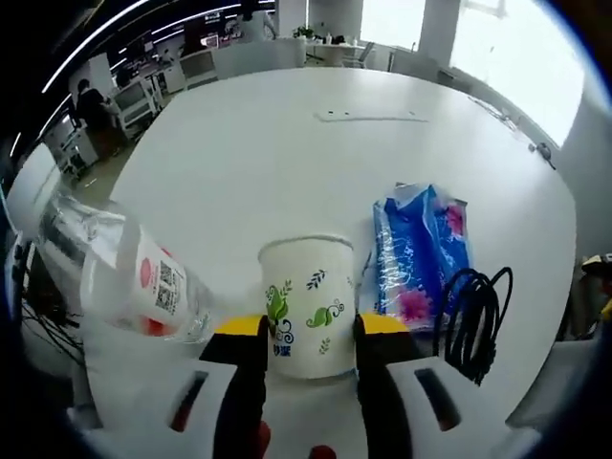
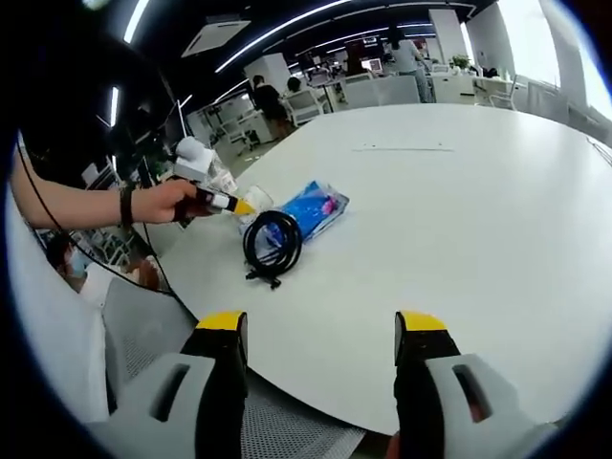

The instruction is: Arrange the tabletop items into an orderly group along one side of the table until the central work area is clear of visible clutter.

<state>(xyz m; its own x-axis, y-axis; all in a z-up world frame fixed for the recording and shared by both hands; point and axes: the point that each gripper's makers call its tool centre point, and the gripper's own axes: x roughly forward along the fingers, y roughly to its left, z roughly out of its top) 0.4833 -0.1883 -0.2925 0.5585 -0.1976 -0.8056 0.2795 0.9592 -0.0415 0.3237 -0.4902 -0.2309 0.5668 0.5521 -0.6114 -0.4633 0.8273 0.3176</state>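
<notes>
L gripper (image 1: pixel 310 346): yellow-tipped jaws pinch white paper cup w/ green leaf print (image 1: pixel 307 308), upright, near table edge.
R gripper (image 2: pixel 320 330): jaws spread wide, nothing btwn, over near edge of round white table (image 2: pixel 459 220).
Left of cup: clear plastic bottle w/ red-white label (image 1: pixel 115 263), lying tilted.
Right of cup: blue floral tissue pack (image 1: pixel 419 247); black coiled cable (image 1: pixel 472 311) just beside it.
Far: office desks (image 1: pixel 143 96).

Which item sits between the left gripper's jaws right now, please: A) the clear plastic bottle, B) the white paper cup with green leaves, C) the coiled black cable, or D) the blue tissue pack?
B: the left gripper has its yellow-tipped jaws on either side of the paper cup, while the tissue pack, cable and bottle lie beside it.
</notes>
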